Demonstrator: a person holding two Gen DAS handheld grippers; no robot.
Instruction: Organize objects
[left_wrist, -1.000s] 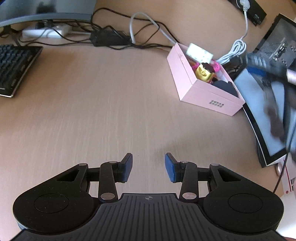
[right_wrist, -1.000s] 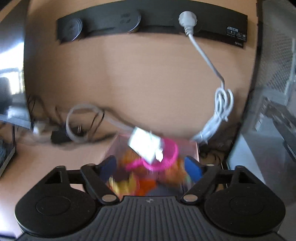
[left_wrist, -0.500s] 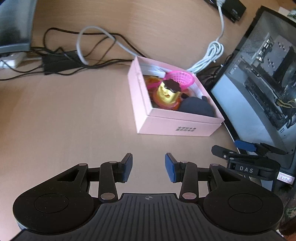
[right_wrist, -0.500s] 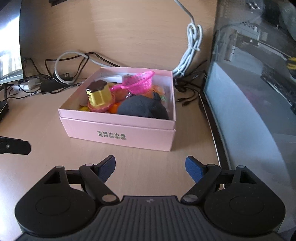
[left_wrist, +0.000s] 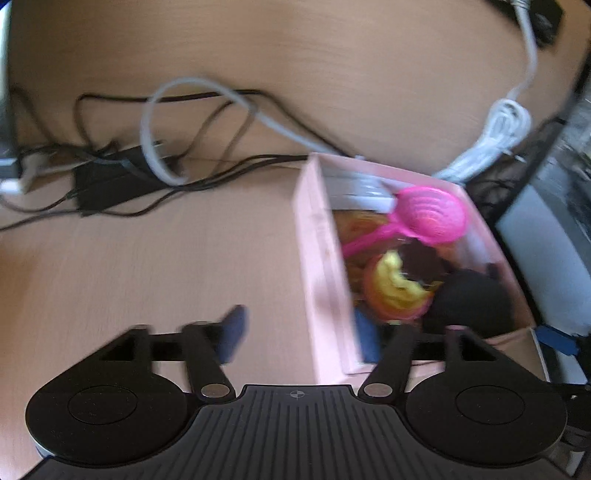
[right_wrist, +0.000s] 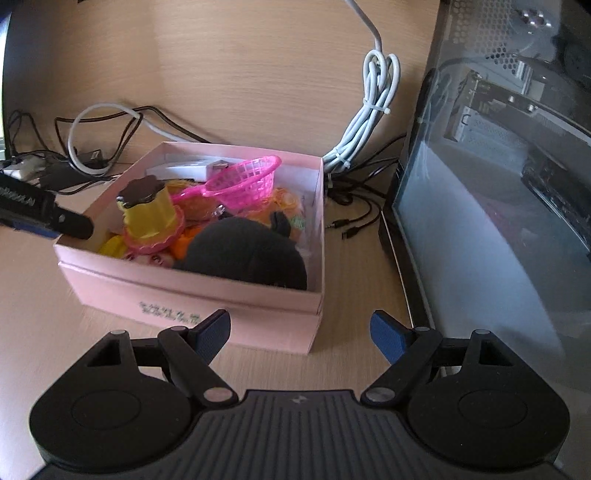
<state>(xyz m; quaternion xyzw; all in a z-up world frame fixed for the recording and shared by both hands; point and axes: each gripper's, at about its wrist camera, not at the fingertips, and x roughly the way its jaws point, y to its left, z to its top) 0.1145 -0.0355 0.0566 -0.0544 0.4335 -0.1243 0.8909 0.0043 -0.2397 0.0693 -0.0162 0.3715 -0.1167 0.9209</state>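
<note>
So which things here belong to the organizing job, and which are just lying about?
Part of the job:
- pink box
- pink strainer
- yellow toy cup
- black pouch
- left gripper, fingers either side of the box's wall
- right gripper, open

Just lying about:
- white cable bundle
- black cables
- computer case

Lighting/quality: daylit desk, 2 fisheye views, one sharp, one smeared.
Left wrist view: heavy motion blur over pink box (left_wrist: 321, 258), cables (left_wrist: 207, 122) and gripper fingers (left_wrist: 232, 334). Right wrist view: mostly crisp; pale glare on PC case glass panel (right_wrist: 480, 229); soft shadow at the box's base (right_wrist: 221, 295); desk lines bow, corners darken.
</note>
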